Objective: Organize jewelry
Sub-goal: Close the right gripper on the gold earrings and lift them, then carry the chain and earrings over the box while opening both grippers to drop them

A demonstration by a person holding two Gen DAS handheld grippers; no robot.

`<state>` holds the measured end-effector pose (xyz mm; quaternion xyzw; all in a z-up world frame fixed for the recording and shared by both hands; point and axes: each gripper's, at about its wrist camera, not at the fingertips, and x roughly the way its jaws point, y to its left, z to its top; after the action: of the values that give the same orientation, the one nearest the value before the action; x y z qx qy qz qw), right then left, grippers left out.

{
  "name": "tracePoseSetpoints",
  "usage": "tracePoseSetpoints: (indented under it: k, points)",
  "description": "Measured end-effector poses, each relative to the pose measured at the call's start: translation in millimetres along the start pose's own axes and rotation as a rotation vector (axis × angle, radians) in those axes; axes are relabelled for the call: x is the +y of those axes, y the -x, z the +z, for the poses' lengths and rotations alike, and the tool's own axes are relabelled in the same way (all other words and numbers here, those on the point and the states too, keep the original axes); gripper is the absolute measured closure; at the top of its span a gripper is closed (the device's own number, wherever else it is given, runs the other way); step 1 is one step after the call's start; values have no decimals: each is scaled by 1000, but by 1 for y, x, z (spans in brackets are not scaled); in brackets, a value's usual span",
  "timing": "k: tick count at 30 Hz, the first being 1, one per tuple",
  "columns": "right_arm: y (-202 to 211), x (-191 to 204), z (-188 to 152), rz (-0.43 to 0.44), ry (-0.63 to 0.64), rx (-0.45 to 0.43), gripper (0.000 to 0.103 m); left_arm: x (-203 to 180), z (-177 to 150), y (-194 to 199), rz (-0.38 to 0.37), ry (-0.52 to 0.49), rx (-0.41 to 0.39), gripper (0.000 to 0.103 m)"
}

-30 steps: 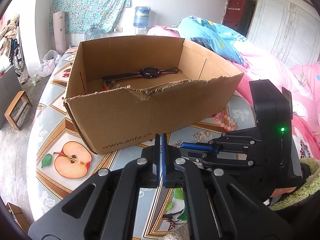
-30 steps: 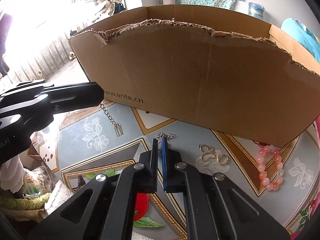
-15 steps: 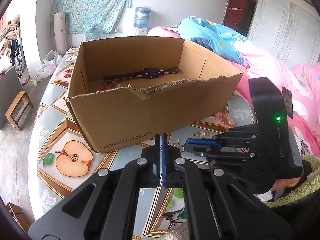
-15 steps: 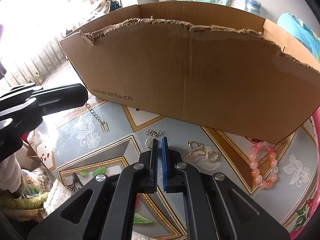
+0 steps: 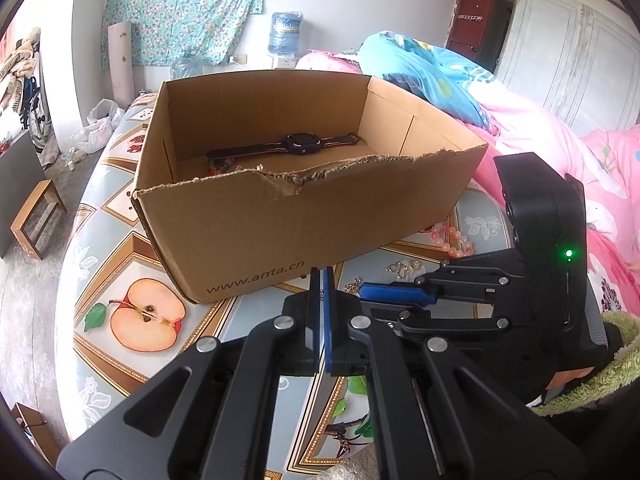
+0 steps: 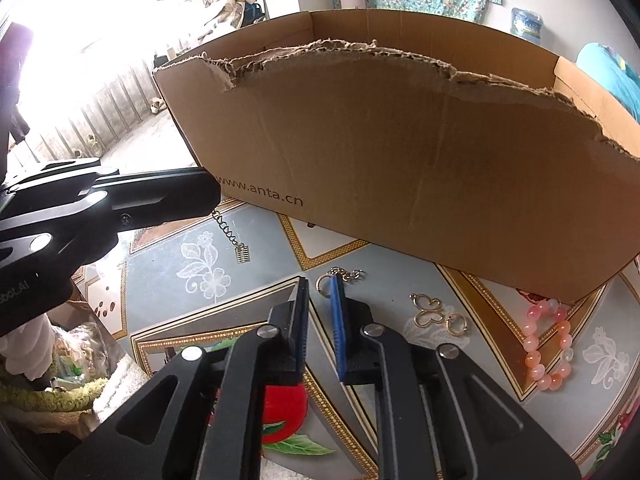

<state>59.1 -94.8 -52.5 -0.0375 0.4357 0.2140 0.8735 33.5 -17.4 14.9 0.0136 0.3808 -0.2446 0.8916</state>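
An open cardboard box (image 5: 280, 224) (image 6: 400, 152) stands on the table, with a dark watch (image 5: 300, 145) and some coloured beads (image 5: 218, 166) inside. In front of it lie a silver ring with a short chain (image 6: 340, 276), gold charms (image 6: 434, 314) (image 5: 404, 267) and a pink bead bracelet (image 6: 548, 348) (image 5: 450, 238). My right gripper (image 6: 320, 284) (image 5: 366, 300) hovers low over the silver ring. Its jaws are opening, a narrow gap, with nothing pressed between the pads. My left gripper (image 5: 322, 276) (image 6: 212, 200) is shut near the box's front corner. A thin chain with a charm (image 6: 236, 244) lies just under its tip; whether it is held I cannot tell.
The table wears a fruit-print cloth (image 5: 132, 312) and its rounded edge drops off at the left. Pink and blue bedding (image 5: 520, 120) lies to the right of the box. A wooden stool (image 5: 36, 216) stands on the floor at the left.
The right gripper's jaws have parted slightly from shut, and it has shifted a little toward the silver ring. The left gripper has stayed still and shut.
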Motion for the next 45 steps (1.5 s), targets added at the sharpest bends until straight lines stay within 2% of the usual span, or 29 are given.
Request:
tracePoseSetpoints:
  k: [10,12,13,14,29,33,37,41,45]
  points:
    - [-6,3,4,-15,21,-15,84,2,-1,-3,-2,4,8,102]
    - [-5,4,3,-27,25,-18,85,1,-1,-3,-2,3,8,102]
    - [-5,5,2,-34,25,-20,90,1,-1,-3,-3,4,8,102]
    - [-5,4,2,-31,20,-20,91,1,-1,-4,-3,5,8,102]
    - [14,-5,-6,-19,-17,-39,91,-1,1,3,-11,-6,-5,102]
    - [41,-8,-3,-2,-16,-92,91,-4,9,20,-45,-13,-39,102]
    - [77,-10,9,26,-12,-167,91,-10,27,46,-89,-43,-113,102]
    - [111,-12,30,34,-3,-269,91,-12,52,67,-148,-56,-181,102]
    - [126,-22,51,43,-22,-335,91,-10,82,69,-160,-68,-211,102]
